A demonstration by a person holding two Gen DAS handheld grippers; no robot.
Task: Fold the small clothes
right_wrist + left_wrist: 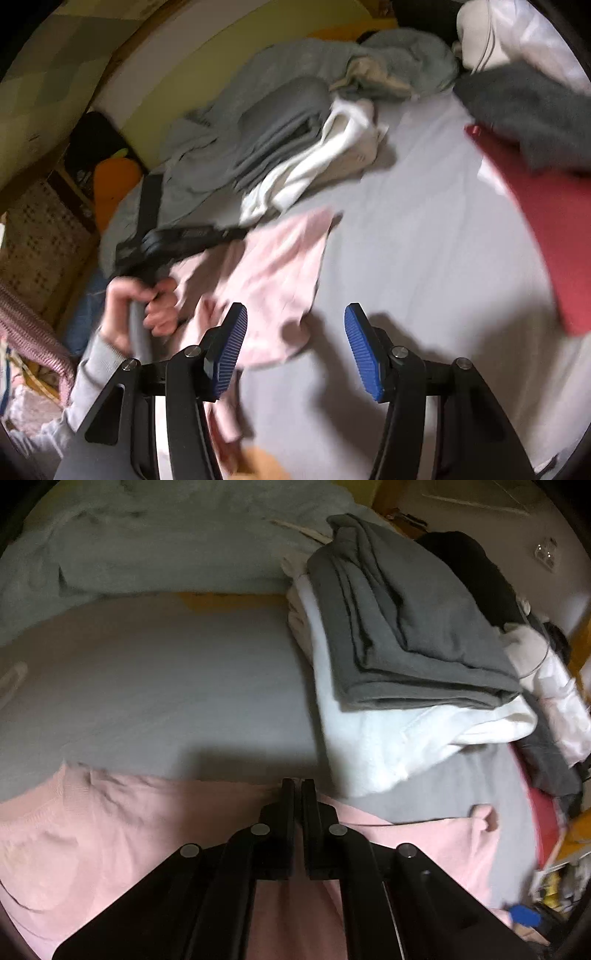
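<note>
A pink garment (147, 830) lies spread on the grey bed sheet (166, 683). My left gripper (298, 786) is shut, its black fingers pinched together at the garment's far edge, apparently on the cloth. In the right wrist view the same pink garment (273, 266) is rumpled, and the left gripper (240, 232), held by a hand (147, 306), has its tip at the garment's upper left edge. My right gripper (295, 350) stands open with blue pads (360, 350). Only bare sheet shows between its fingers, and the garment's near corner lies beside its left finger.
A folded stack, dark grey garment (406, 627) on a white one (388, 738), sits right of the pink garment. A pale crumpled blanket (147, 546) lies behind. A red cloth (546, 221) and dark grey fabric (524, 107) lie at the right.
</note>
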